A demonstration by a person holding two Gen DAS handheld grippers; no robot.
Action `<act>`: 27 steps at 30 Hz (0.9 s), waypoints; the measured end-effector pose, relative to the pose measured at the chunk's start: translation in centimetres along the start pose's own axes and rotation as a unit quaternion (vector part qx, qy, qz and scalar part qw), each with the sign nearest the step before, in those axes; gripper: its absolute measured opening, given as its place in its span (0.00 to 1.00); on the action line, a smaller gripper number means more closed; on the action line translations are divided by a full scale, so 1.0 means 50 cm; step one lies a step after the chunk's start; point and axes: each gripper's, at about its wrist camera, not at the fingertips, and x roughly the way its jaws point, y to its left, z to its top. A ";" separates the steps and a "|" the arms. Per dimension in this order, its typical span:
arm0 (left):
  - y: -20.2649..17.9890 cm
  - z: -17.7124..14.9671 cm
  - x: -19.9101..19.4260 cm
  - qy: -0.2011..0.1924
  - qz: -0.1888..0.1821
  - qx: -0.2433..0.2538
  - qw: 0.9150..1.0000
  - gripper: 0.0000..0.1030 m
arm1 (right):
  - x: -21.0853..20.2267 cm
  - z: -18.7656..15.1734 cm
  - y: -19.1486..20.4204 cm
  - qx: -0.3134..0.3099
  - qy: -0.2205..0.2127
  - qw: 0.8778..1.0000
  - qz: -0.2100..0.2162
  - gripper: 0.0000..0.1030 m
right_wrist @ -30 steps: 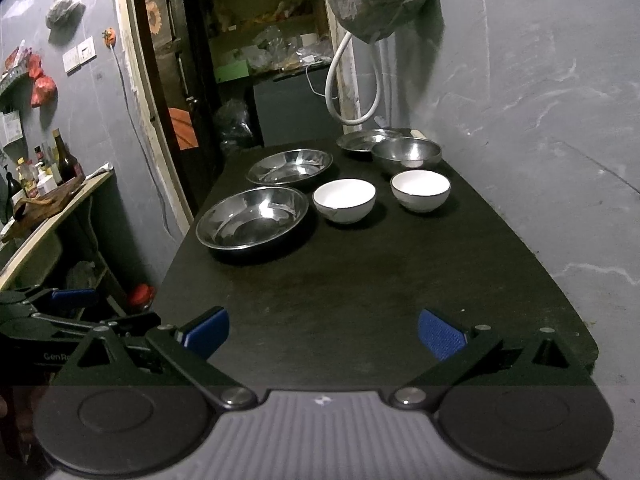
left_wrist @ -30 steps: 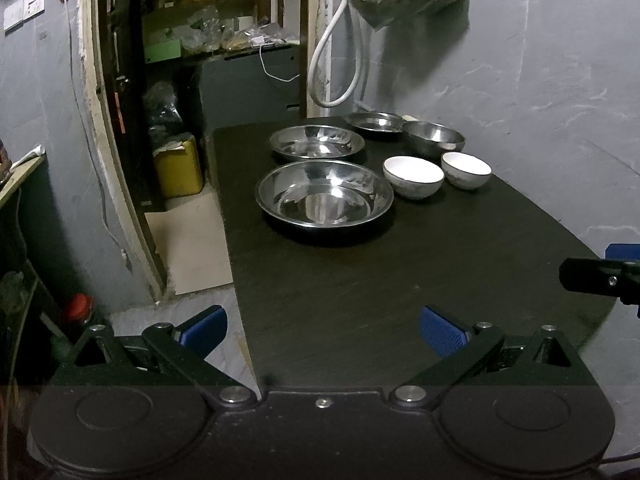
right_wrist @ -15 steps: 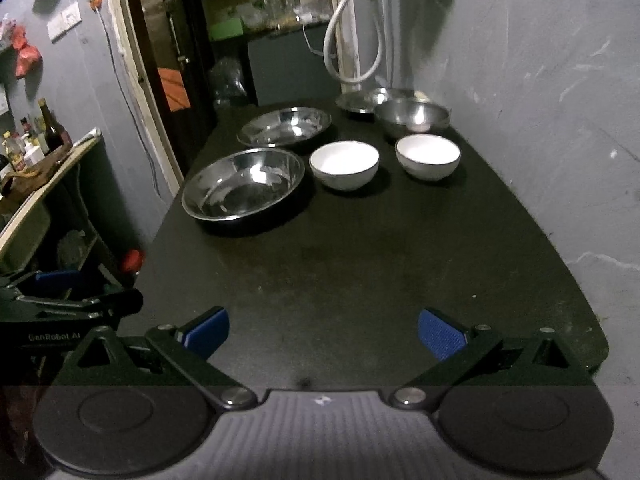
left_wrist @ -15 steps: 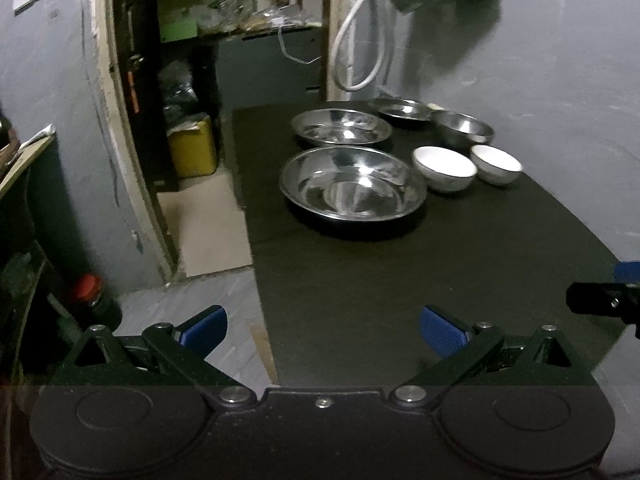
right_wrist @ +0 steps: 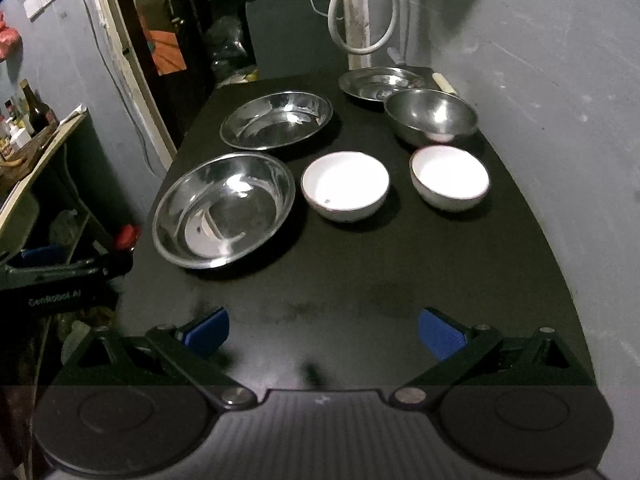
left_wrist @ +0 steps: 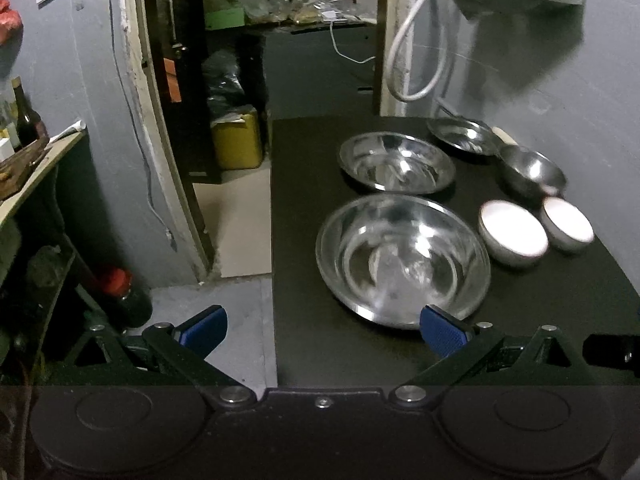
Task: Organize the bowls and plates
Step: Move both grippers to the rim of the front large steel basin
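On the black table [right_wrist: 360, 280] stand two large steel plates, a near one [right_wrist: 224, 210] [left_wrist: 402, 260] and a far one [right_wrist: 277, 119] [left_wrist: 396, 162]. Two white bowls [right_wrist: 345, 185] [right_wrist: 449, 178] sit to their right. A steel bowl [right_wrist: 431, 116] and a small steel plate [right_wrist: 380, 83] stand behind. My left gripper [left_wrist: 322, 330] is open and empty at the table's left front edge, its right finger close to the near plate. My right gripper [right_wrist: 323, 332] is open and empty above the table's front.
A grey wall [right_wrist: 560, 80] runs along the table's right side. A white hose [right_wrist: 352, 12] hangs at the back. An open doorway [left_wrist: 224, 100] with a yellow container [left_wrist: 236, 144] lies left. A side shelf with bottles [left_wrist: 24, 128] stands far left.
Both grippers have moved forward toward the dishes and tilted down. The left one has shifted left, so the table edge and floor now fill its centre. Jaws stay open.
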 end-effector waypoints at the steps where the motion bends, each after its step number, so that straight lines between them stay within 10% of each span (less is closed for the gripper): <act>1: -0.002 0.012 0.006 0.002 0.003 -0.004 1.000 0.99 | 0.005 0.011 -0.002 -0.002 0.004 1.000 0.005 1.00; 15: -0.001 0.088 0.034 0.016 0.060 -0.020 0.998 0.99 | 0.061 0.102 -0.005 -0.019 0.020 0.999 0.033 1.00; 27: 0.044 0.184 0.139 0.003 0.027 0.017 1.000 0.99 | 0.099 0.160 0.029 0.008 -0.001 1.000 -0.002 1.00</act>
